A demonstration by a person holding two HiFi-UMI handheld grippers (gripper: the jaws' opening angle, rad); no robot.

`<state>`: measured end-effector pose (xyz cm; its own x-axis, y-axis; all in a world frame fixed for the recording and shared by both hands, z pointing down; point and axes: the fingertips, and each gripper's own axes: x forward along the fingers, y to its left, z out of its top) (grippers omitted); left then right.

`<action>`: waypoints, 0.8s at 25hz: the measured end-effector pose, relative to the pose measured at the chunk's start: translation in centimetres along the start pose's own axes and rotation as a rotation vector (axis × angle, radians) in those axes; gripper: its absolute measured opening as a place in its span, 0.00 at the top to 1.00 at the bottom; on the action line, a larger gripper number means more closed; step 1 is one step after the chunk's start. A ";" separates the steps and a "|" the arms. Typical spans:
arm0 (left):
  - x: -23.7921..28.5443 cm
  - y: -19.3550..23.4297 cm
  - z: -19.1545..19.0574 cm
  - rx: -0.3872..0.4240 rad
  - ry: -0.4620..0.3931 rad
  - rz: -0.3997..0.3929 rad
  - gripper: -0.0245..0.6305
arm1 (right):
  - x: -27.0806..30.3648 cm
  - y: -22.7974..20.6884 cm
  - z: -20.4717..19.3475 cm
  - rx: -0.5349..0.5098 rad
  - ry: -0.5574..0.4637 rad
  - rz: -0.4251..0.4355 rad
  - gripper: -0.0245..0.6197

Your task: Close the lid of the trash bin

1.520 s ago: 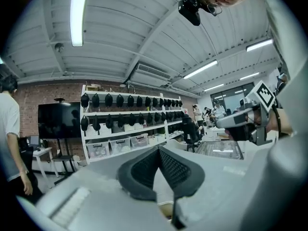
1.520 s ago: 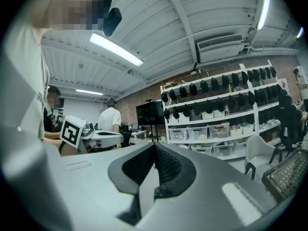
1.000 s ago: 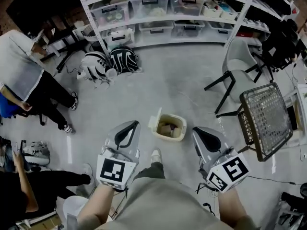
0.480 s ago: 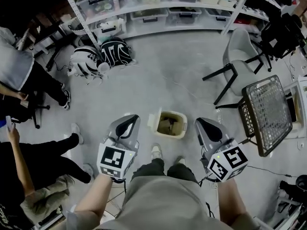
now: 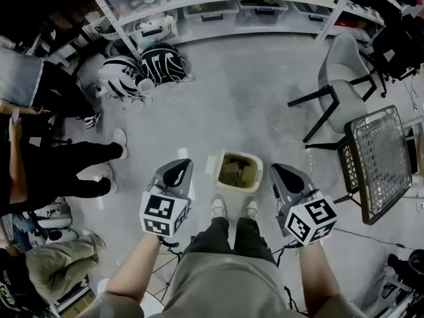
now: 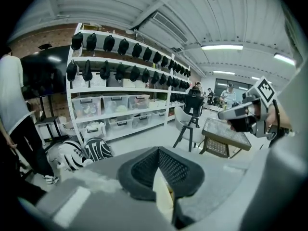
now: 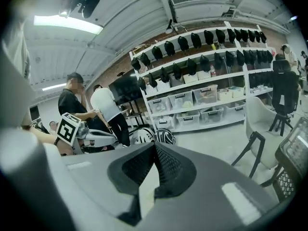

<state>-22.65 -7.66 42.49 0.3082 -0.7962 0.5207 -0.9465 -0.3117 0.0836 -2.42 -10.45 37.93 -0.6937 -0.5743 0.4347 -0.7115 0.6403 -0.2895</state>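
A small cream trash bin [image 5: 236, 171] stands on the grey floor just ahead of my shoes, open, with its lid [image 5: 210, 166] tipped up at its left side and rubbish inside. My left gripper [image 5: 180, 165] hovers to the left of the bin, apart from the lid. To the bin's right my right gripper [image 5: 274, 169] hangs at about the same height. Both are shut and hold nothing; in each gripper view the dark pads [image 6: 159, 165] [image 7: 154, 165] meet along one line. The bin is hidden behind the jaws in both gripper views.
A grey chair [image 5: 346, 71] and a mesh-topped table [image 5: 383, 161] stand to the right. Shelves with plastic boxes [image 5: 218, 8] line the far wall, with striped helmets [image 5: 142, 71] on the floor below. Seated and standing people [image 5: 46, 167] crowd the left side.
I have stepped closer: the bin now sits right at my shoes. Both grippers keep their places either side of it, still shut. The people on the left have shifted.
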 end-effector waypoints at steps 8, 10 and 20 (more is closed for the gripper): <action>7.9 0.6 -7.2 -0.078 0.170 0.014 0.96 | 3.6 -5.4 -4.3 0.018 0.092 -0.010 0.96; 9.7 0.4 -9.6 -0.091 0.207 0.020 0.96 | 4.2 -6.2 -5.9 0.020 0.112 -0.012 0.96; 16.8 -0.4 -20.5 -0.193 0.414 -0.013 0.96 | 6.4 -10.0 -12.9 0.068 0.188 -0.027 0.96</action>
<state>-19.06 -10.30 68.68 0.2931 -0.5060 0.8112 -0.9554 -0.1868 0.2287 1.74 -13.94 54.63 -0.6456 -0.4812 0.5930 -0.7399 0.5865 -0.3296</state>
